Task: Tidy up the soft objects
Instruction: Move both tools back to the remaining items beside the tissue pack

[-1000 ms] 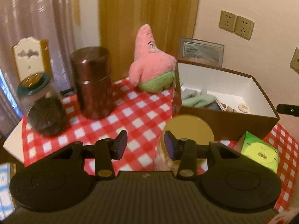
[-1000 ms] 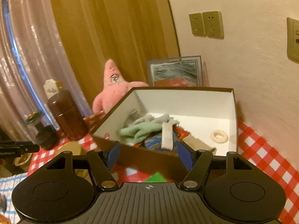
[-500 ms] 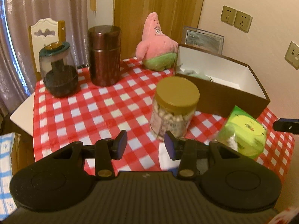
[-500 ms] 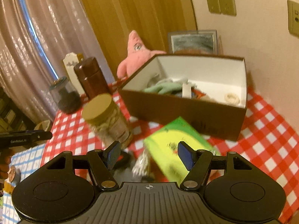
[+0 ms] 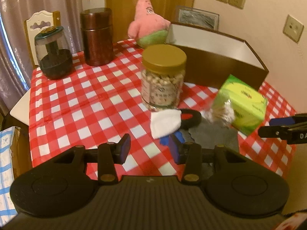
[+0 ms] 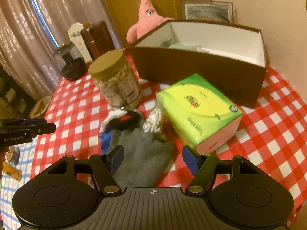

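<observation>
A grey glove (image 6: pixel 142 159) lies on the checked cloth near the table's front, with a white cloth (image 5: pixel 166 122), a blue scrap (image 6: pixel 106 138) and a black item with a red mark (image 6: pixel 124 120) beside it. My right gripper (image 6: pixel 152 159) hangs open just above the grey glove (image 5: pixel 211 136), nothing between its fingers. My left gripper (image 5: pixel 149 150) is open over the cloth, left of the white cloth. A pink plush star (image 5: pixel 147 22) leans at the back beside the brown box (image 6: pixel 201 67), which holds green fabric (image 6: pixel 182 46).
A gold-lidded jar (image 5: pixel 163 76) stands mid-table, a green tissue box (image 6: pixel 197 109) and a bag of white beads (image 6: pixel 154 120) to its right. A brown canister (image 5: pixel 96 38) and a glass jar (image 5: pixel 53 53) stand at the back left. The table edge runs along the left.
Both grippers pulled back from the box toward the table's front and tilted lower. The glove, white cloth and tissue box came into view. Neither gripper's jaws changed.
</observation>
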{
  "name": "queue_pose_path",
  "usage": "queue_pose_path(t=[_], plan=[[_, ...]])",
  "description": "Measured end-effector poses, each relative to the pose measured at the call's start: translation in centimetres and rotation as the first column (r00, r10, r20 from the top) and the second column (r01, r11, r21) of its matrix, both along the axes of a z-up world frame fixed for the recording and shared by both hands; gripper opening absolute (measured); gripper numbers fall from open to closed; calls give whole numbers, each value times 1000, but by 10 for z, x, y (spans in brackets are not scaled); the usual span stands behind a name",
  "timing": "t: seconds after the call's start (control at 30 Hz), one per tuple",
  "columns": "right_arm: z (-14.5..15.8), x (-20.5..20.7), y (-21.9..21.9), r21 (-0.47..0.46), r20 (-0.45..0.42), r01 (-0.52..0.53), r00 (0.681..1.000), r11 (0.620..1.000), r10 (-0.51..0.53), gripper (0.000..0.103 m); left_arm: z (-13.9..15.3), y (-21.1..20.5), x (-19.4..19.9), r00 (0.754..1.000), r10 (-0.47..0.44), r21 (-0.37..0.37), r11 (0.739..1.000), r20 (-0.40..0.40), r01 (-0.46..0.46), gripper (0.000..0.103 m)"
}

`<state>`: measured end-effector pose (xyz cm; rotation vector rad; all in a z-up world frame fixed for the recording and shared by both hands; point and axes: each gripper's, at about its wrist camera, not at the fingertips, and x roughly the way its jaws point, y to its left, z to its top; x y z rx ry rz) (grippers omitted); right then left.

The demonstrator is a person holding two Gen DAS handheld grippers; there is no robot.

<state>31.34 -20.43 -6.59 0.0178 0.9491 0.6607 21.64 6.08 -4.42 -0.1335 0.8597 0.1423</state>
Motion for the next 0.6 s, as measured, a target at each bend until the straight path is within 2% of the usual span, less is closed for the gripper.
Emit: queue_pose_path(t=[0.6], plan=[[-24,-12,9,-43,-68,-27,997,999,24,68,-26,-45,3,992,-105,-9,994,-68,105,41]])
